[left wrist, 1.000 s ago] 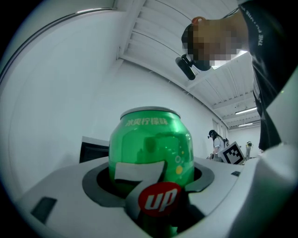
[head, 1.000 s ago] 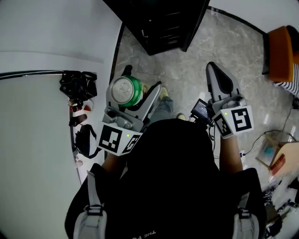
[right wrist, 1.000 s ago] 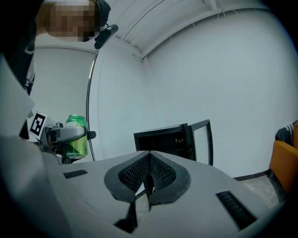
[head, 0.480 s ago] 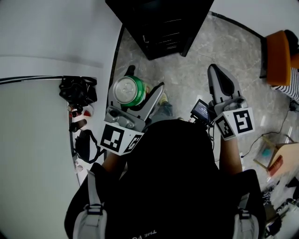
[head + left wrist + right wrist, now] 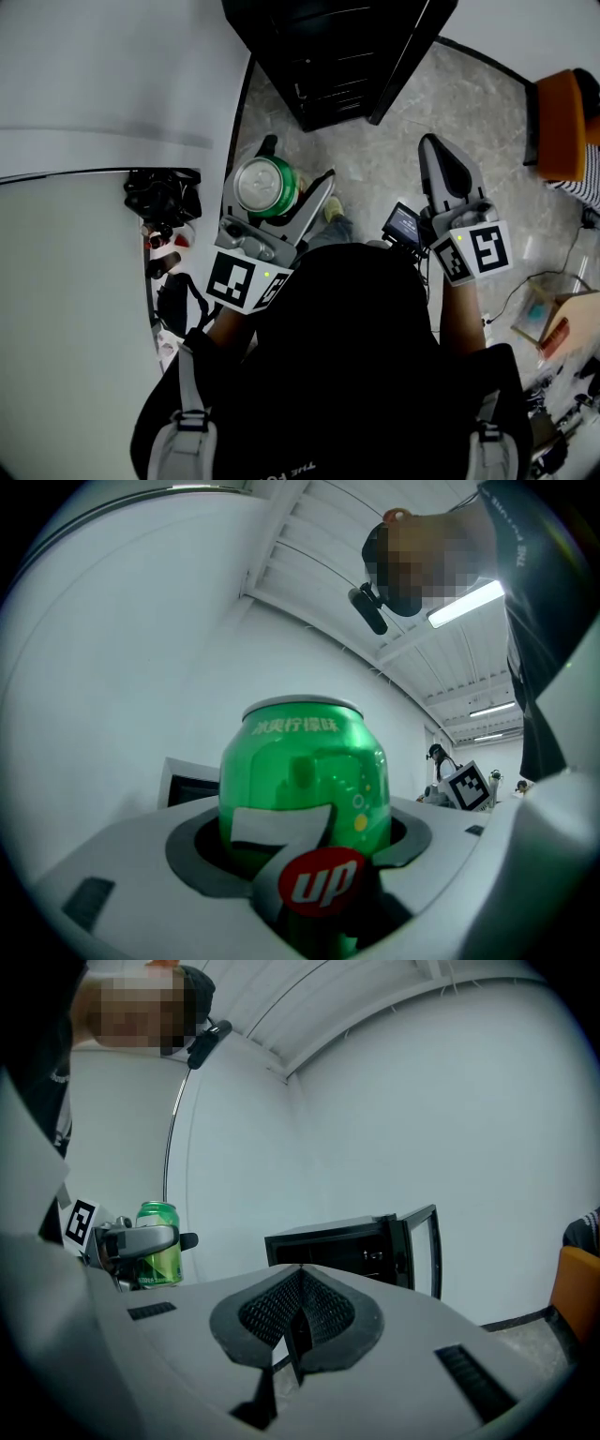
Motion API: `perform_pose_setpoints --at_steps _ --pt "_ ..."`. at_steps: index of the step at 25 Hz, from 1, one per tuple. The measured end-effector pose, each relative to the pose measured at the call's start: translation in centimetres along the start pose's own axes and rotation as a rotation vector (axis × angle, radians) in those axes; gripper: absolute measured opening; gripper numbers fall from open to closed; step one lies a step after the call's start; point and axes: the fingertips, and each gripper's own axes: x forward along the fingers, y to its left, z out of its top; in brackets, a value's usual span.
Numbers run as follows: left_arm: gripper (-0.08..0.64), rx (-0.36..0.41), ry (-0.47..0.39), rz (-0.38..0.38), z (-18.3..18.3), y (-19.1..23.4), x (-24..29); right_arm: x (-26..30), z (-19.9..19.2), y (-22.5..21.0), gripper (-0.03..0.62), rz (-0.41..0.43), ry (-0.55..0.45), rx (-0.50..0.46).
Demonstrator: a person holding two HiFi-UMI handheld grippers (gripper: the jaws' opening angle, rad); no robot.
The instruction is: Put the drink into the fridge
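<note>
A green 7up can (image 5: pixel 265 186) stands upright between the jaws of my left gripper (image 5: pixel 278 174), which is shut on it; the can (image 5: pixel 305 794) fills the left gripper view. The can (image 5: pixel 159 1244) and the left gripper also show at the left of the right gripper view. My right gripper (image 5: pixel 442 161) is shut and holds nothing; its ribbed pads (image 5: pixel 298 1312) meet. The small black fridge (image 5: pixel 337 52) stands on the floor ahead with its door (image 5: pixel 424 1246) swung open to the right.
A white wall or counter (image 5: pixel 84 169) runs along the left, with a black bag (image 5: pixel 161 195) and small items at its edge. An orange seat (image 5: pixel 565 112) and boxes with cables (image 5: pixel 553 314) lie at the right. Grey marble floor (image 5: pixel 375 159) lies before the fridge.
The view has shifted a little: the fridge sits slightly lower and nearer in the head view. Both grippers keep their hold and state, the can still in the left.
</note>
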Motion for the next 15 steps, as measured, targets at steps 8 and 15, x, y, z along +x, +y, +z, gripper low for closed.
perform_pose_setpoints --at_steps 8,15 --pt "0.339 -0.009 -0.006 -0.009 -0.4 2.5 0.2 2.1 0.4 1.2 0.011 0.002 -0.012 -0.016" --pt "0.339 -0.009 -0.035 0.0 0.2 2.9 0.1 2.1 0.8 1.2 0.011 -0.004 -0.016 -0.036"
